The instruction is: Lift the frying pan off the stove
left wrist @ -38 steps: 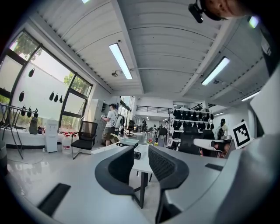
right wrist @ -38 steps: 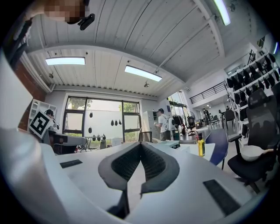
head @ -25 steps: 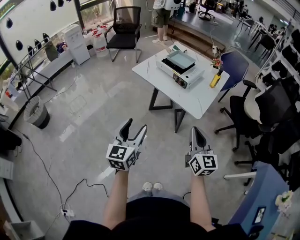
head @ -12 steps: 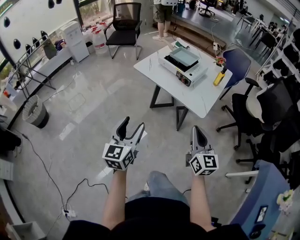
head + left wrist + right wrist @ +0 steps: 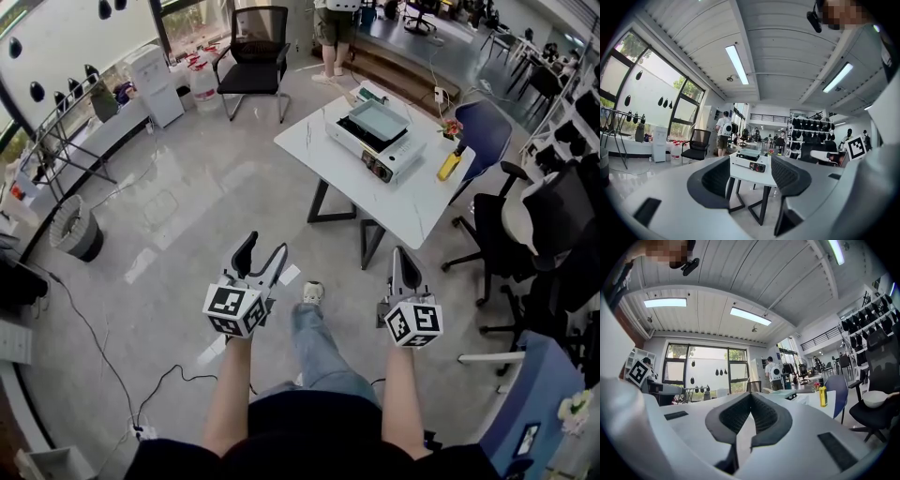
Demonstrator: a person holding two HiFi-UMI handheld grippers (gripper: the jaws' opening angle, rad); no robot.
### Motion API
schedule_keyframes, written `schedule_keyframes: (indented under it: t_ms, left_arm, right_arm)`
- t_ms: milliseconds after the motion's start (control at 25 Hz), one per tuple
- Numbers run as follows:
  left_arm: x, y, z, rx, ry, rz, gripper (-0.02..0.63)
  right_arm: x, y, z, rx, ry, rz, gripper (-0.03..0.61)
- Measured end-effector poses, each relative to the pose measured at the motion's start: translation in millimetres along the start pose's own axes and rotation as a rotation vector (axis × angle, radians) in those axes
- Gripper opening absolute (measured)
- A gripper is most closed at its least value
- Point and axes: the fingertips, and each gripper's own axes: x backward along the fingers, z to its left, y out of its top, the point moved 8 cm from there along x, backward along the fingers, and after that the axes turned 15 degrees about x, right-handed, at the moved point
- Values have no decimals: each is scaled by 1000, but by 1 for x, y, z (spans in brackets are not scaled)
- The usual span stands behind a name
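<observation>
The person stands out on the open floor, well apart from the white bench (image 5: 412,202), one leg out in front. The left claw (image 5: 262,251) is held at waist height with its jaws spread wide; through the gap, its own view shows only the far-off bench. The right claw (image 5: 402,261) beside it has its jaws pressed together. On the bench sits the stove (image 5: 386,156), and the pale square frying pan (image 5: 378,119) rests on top of it. A yellow bottle (image 5: 450,165) stands near the bench's edge, with a blue chair (image 5: 483,127) just beyond.
</observation>
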Motion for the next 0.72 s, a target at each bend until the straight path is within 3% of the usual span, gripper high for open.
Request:
schedule_keyframes:
  t_ms: [320,480,720]
  left_arm:
    - [-89,18,55,-7,0,-24,272]
    - [-166,21,108,-10,7,-13,272]
    - [-302,60,161,-21,-9,23,272]
  right_arm:
    - [-106,-18,-32,2,-11,-31,2]
    - [-194,-38,-54,40,-27,-21,2]
    - [-324,-47,-112,-2,-79,0,2]
